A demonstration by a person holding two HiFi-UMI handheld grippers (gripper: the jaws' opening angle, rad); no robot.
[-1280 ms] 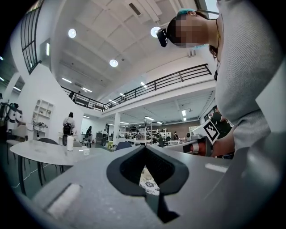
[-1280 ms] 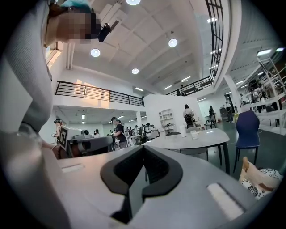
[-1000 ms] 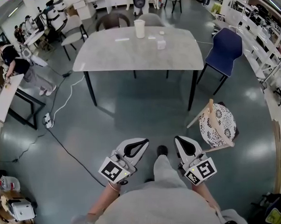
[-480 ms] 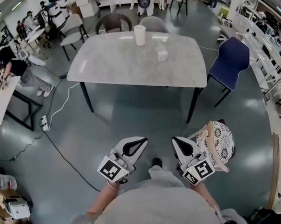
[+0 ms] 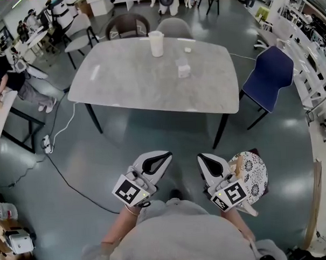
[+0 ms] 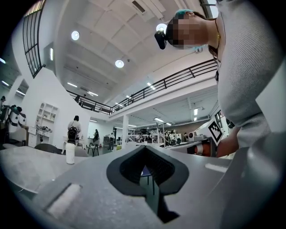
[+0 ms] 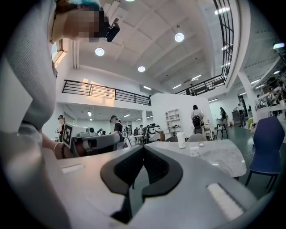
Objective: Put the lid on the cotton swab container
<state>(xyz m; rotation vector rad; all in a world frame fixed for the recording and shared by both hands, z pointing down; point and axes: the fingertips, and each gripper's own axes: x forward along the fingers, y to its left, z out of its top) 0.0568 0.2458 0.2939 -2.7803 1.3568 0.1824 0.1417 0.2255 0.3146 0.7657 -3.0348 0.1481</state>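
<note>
We are holding the left gripper [image 5: 165, 155] and right gripper [image 5: 201, 158] empty, their smooth grey jaws pressed together. Ahead, on the rounded stone-patterned table [image 5: 123, 80], the small boxy cotton swab container [image 5: 183, 71] is standing, with its round white lid [image 5: 187, 49] lying just beyond.

text: none legible | numbers: none | signs: square coded markers [image 5: 129, 190] on left claw [image 5: 165, 154] and right claw [image 5: 201, 158]
</note>
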